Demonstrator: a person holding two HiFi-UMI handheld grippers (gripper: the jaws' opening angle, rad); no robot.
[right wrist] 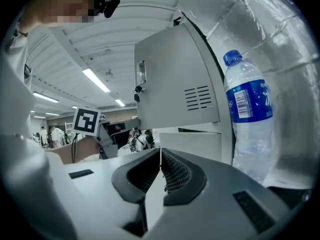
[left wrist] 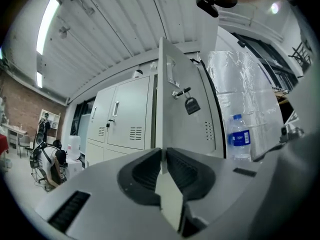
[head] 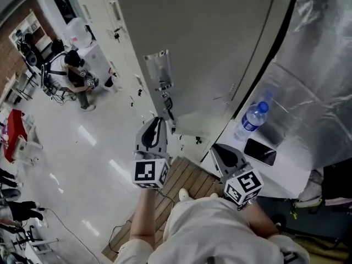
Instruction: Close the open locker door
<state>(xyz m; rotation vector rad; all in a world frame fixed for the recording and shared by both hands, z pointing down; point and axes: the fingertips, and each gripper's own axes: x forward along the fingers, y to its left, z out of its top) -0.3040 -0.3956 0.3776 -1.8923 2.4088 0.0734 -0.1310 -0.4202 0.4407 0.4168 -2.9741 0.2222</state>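
Note:
The grey locker door stands open, swung out toward me. A latch plate sits at its free edge with a dark padlock hanging below. My left gripper is shut and empty, its tips right at the door's free edge, just under the padlock. I cannot tell if they touch. My right gripper is also shut and empty, low in front of the locker's shelf. From the right gripper view the door hangs above and beyond the jaws.
A water bottle and a dark phone lie on the white shelf inside the locker. Clear plastic film covers the right. A row of closed lockers runs left. A person sits far off. Wooden slats lie underfoot.

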